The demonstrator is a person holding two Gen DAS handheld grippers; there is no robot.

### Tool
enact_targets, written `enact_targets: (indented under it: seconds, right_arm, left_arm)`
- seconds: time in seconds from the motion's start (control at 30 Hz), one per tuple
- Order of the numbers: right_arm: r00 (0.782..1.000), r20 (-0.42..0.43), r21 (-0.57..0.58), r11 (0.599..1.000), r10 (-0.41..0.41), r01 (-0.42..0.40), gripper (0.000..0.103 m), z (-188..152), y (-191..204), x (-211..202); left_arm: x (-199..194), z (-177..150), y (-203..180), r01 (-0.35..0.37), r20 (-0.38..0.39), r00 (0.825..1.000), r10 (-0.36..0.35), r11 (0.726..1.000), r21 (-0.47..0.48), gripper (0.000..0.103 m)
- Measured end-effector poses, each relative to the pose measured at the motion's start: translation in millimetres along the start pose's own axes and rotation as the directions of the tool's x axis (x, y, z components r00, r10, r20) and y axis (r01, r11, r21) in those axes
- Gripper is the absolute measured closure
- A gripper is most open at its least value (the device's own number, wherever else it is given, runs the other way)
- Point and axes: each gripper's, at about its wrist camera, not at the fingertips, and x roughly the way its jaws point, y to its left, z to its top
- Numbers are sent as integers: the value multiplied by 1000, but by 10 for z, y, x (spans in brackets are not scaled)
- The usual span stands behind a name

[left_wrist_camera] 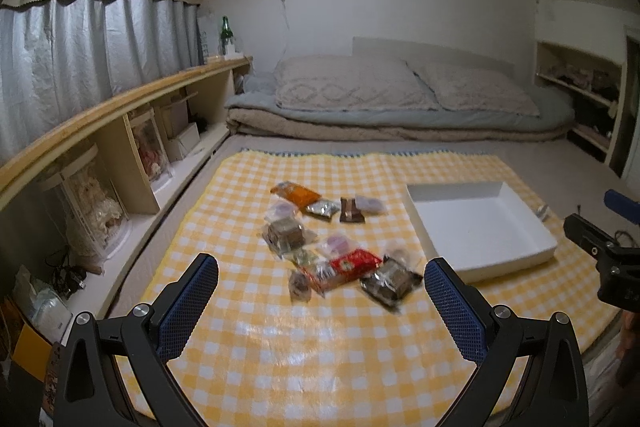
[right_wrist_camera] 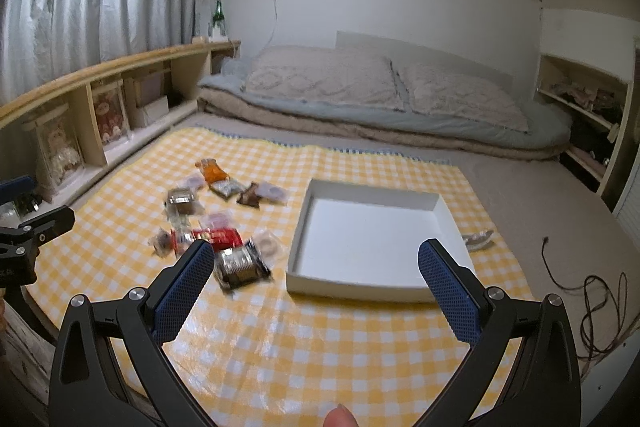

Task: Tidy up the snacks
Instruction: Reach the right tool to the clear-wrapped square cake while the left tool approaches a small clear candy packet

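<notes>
Several wrapped snacks lie scattered on a yellow checked cloth (left_wrist_camera: pixel 280 347): an orange packet (left_wrist_camera: pixel 295 193), a red packet (left_wrist_camera: pixel 352 263), a dark packet (left_wrist_camera: pixel 390 283). An empty white tray (left_wrist_camera: pixel 436 239) sits to their right, also in the right wrist view (right_wrist_camera: pixel 352 285). My left gripper (left_wrist_camera: pixel 320 291) is open and empty, held above the cloth short of the snacks. My right gripper (right_wrist_camera: pixel 314 279) is open and empty, before the tray, with the dark packet (right_wrist_camera: pixel 240 265) by its left finger.
A folded futon with pillows (left_wrist_camera: pixel 380 95) lies at the back. A low shelf (left_wrist_camera: pixel 120 131) runs along the left wall under curtains. A cable (right_wrist_camera: pixel 592 307) lies on the carpet at the right. One small wrapper (right_wrist_camera: pixel 478 239) lies right of the tray.
</notes>
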Motion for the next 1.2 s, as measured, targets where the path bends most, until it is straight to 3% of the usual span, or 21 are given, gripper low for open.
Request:
enact_targets:
  seconds: [0.3,0.47,0.53,0.7,0.87,1.03,1.13,1.2]
  right_arm:
    - [999,41,-26,999,24,-22,0,521,64,49]
    - [993,22,-18,993,120,-119,0,824,122,279]
    - [984,19,-10,984,180,-180,0,903,136,428]
    - [971,11,-19,970,241,-241,0,826,197,839]
    - [944,-102,-52,946,313,-319,0,581,247,1317]
    - [938,-214,-146,940,274,-308,0,321,355,1720]
    - [911,-291,-135,930,294,-343,0,188,370,1969]
    - [879,-365,-131,918,306,-374,0,108,412,2154]
  left_arm:
    - [4,483,105,-49,66,997,49,999,-12,0]
    - [216,717,87,-68,86,994,69,997,-22,0]
    - [374,780,121,-75,79,994,78,997,-34,0]
    - [1018,721,238,-75,-17,997,74,994,-75,0]
    - [1594,744,329,-32,-141,990,23,997,-66,0]
    - [1925,888,410,19,-176,984,-22,1000,-22,0]
    - [2142,916,454,43,-206,978,-45,999,-16,0]
    - [2314,908,508,85,-239,967,-94,995,-47,0]
